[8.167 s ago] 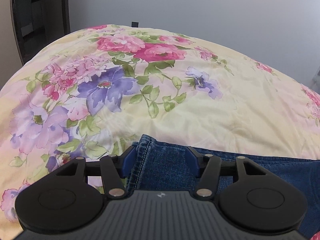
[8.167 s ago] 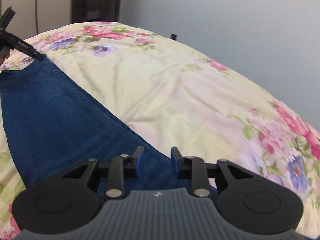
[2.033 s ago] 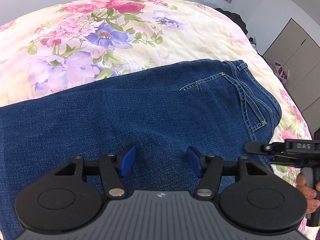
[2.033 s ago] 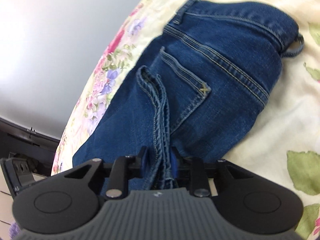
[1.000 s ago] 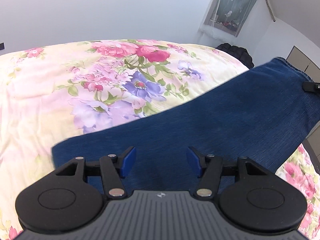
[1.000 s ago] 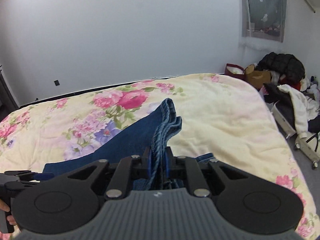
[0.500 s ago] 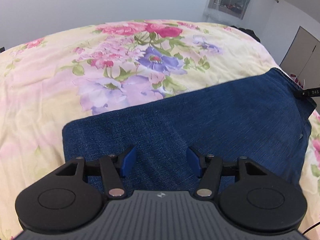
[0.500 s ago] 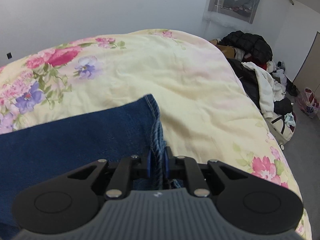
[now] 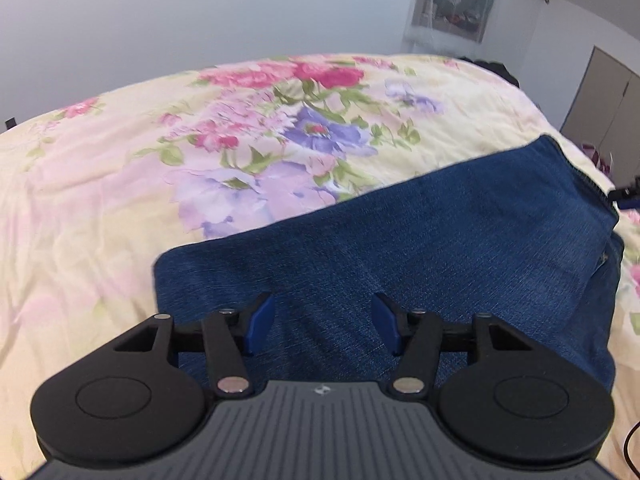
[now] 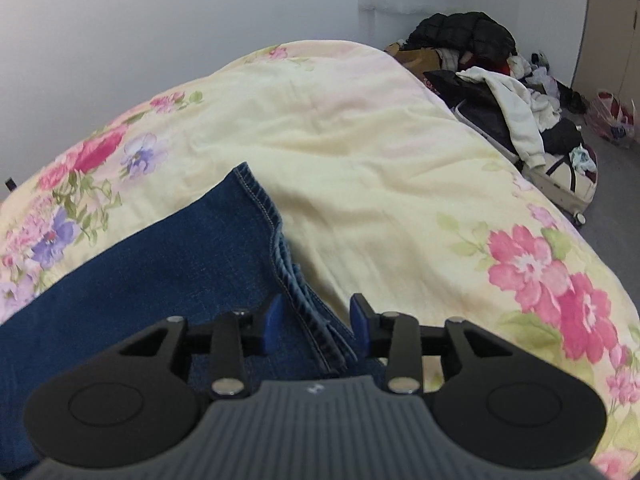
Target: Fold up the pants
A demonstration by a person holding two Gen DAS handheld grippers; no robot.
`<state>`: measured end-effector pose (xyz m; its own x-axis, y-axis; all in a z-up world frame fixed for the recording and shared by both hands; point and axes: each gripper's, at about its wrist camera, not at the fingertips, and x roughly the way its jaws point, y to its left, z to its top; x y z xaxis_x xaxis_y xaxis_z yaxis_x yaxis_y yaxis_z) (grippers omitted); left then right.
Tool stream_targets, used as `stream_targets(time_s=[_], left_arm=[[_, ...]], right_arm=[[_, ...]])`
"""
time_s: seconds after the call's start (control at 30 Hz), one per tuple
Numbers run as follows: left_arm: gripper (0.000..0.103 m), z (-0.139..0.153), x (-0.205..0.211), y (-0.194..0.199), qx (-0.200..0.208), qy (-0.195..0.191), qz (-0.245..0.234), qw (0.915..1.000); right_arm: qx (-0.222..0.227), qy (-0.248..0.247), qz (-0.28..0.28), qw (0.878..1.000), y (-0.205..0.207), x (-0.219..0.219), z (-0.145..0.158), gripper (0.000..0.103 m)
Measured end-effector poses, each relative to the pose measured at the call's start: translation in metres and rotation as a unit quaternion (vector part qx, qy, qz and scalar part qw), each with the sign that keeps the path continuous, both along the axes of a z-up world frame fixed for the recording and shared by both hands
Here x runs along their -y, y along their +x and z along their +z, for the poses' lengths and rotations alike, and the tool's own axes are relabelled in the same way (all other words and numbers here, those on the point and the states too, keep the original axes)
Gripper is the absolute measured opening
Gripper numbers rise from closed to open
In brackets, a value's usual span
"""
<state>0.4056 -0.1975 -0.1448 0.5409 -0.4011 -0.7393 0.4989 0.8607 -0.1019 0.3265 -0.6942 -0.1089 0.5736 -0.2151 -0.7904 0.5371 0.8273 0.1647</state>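
Note:
The blue jeans (image 9: 420,248) lie folded over on the floral bedspread (image 9: 120,200). My left gripper (image 9: 322,322) is open just above the denim near the fold's left end, holding nothing. In the right wrist view the jeans (image 10: 152,264) end in stacked hems (image 10: 308,312) that lie between the blue pads of my right gripper (image 10: 314,322). Its jaws stand apart, open around the hems. The tip of the right gripper shows at the far right of the left wrist view (image 9: 626,196).
The bedspread (image 10: 380,160) stretches wide around the jeans. A pile of clothes and bags (image 10: 500,92) lies on the floor beyond the bed's right edge. A grey wall stands behind the bed, with a closet door (image 10: 608,32) at the far right.
My right gripper carried the hems over, lowered them onto the bed and opened its jaws. The folded jeans now rest flat. My left gripper stayed open above the fold.

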Motion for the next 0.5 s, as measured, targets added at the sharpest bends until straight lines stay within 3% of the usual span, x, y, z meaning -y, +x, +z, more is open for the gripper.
stream_targets(time_s=[0.13, 0.3, 0.37, 0.4, 0.5], left_arm=[[0.066, 0.008, -0.018, -0.008, 0.004, -0.004, 0.026, 0.9996], [0.055, 0.006, -0.035, -0.004, -0.007, -0.006, 0.065, 0.9978], [0.049, 0.004, -0.04, 0.001, -0.008, -0.007, 0.076, 0.997], [0.046, 0.004, -0.042, 0.005, -0.006, -0.007, 0.079, 0.9968], [0.042, 0.004, -0.041, 0.016, 0.003, -0.008, 0.076, 0.9971]], right_arm=[[0.025, 0.094, -0.034, 0.995, -0.028, 0.007, -0.013, 0.045], [0.052, 0.145, -0.079, 0.985, -0.03, 0.012, -0.037, 0.045], [0.052, 0.161, -0.104, 0.98, -0.028, 0.016, -0.045, 0.032], [0.056, 0.157, -0.11, 0.98, -0.028, 0.016, -0.043, 0.016], [0.049, 0.102, -0.082, 0.99, -0.022, 0.007, -0.027, 0.01]])
